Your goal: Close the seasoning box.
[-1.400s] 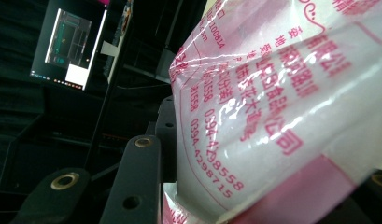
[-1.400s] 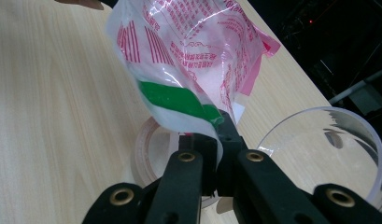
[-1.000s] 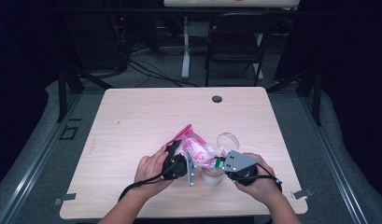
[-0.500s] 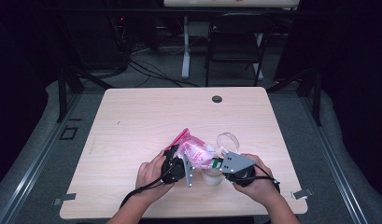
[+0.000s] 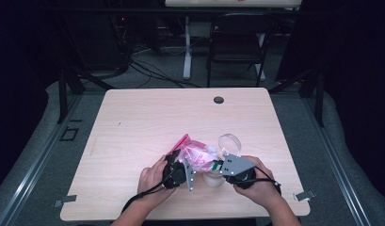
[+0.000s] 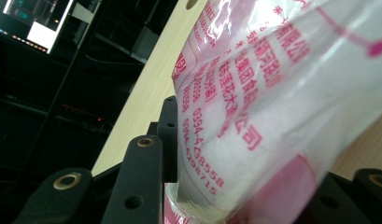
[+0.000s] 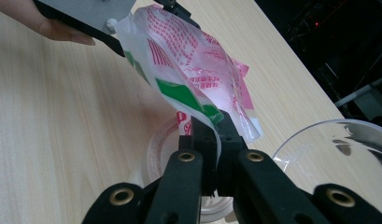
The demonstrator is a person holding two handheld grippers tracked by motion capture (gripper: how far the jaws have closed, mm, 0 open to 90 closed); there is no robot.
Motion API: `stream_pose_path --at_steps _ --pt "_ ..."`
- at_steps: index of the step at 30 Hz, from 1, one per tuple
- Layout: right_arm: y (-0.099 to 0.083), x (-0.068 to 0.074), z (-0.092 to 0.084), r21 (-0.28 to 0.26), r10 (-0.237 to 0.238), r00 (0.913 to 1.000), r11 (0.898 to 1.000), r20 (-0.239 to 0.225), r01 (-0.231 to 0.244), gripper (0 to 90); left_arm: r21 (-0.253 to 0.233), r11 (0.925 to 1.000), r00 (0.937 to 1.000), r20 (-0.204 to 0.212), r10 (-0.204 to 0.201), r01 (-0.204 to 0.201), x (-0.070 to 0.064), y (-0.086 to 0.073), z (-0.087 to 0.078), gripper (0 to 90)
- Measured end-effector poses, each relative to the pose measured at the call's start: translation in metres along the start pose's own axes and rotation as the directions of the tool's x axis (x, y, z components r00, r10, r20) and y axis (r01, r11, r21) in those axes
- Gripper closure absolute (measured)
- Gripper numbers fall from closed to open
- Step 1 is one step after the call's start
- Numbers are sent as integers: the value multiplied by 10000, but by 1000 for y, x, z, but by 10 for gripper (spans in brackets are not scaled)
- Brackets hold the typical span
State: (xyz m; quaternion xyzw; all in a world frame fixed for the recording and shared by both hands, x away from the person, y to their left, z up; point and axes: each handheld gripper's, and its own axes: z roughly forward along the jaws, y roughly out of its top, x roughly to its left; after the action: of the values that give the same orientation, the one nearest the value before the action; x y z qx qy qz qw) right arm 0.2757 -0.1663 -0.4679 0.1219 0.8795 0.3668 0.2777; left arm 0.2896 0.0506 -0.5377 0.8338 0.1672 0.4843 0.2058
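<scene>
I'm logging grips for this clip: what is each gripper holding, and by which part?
Both hold the pink-printed plastic bag: the right gripper pinches its green-striped edge, and the left gripper clamps its bulging body.

The left hand (image 5: 155, 181) now sits a little lower and nearer the table's front edge than a second ago; its left gripper (image 5: 180, 168) comes with it, drawing slightly back toward the person; the pink bag (image 5: 196, 155) between the two grippers shifts with that pull, its far pink corner lying a touch closer to the grippers than before, and the bag looks more bunched over the clear container (image 5: 212, 178); the pink flap that stood out at the bag's upper left is now shorter in the high view.
</scene>
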Motion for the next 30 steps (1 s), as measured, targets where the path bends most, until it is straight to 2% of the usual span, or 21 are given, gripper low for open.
stream_pose_path --at_steps 2,3,6,9,10,12,14,17,21,26,30 --pt "0 1 1 -42 3 10000 10000 -58 -3 900 119 9999 10000 72 -14 13 0 -1 0 691" --pt "0 1 1 -10 -22 10000 10000 -12 22 900 10 9998 9998 88 -200 200 -1 -2 1 692" --pt "1 2 1 26 -63 10000 10000 -28 64 900 90 9997 9993 275 -236 233 -2 -3 2 692" --pt "1 3 2 -28 -53 10000 10000 -29 53 900 39 9989 9983 368 -463 462 -5 -5 3 692" --pt "1 3 3 -56 -34 10000 10000 -67 34 900 -113 9981 9976 352 -595 599 -6 -6 4 692" --pt "2 4 2 29 -99 9999 9999 -42 99 900 62 9986 9973 508 -529 527 -6 -7 3 691" --pt "2 4 3 27 -103 9999 9999 -39 103 900 -15 9968 9946 667 -800 803 -7 -8 5 690" --pt "2 4 4 51 -131 9999 9999 -30 131 900 13 9952 9919 801 -981 983 -9 -9 6 690" --pt "2 5 5 11 -142 9999 9999 -63 143 899 -2 9943 9899 942 -1061 1066 -12 -9 7 693" --pt "2 5 5 38 -172 9998 9998 -37 172 897 4 9956 9900 1062 -929 934 -15 -10 8 705" --pt "3 5 5 23 -144 9999 9999 -22 144 889 42 9943 9857 1312 -1061 1065 -15 -10 9 715"
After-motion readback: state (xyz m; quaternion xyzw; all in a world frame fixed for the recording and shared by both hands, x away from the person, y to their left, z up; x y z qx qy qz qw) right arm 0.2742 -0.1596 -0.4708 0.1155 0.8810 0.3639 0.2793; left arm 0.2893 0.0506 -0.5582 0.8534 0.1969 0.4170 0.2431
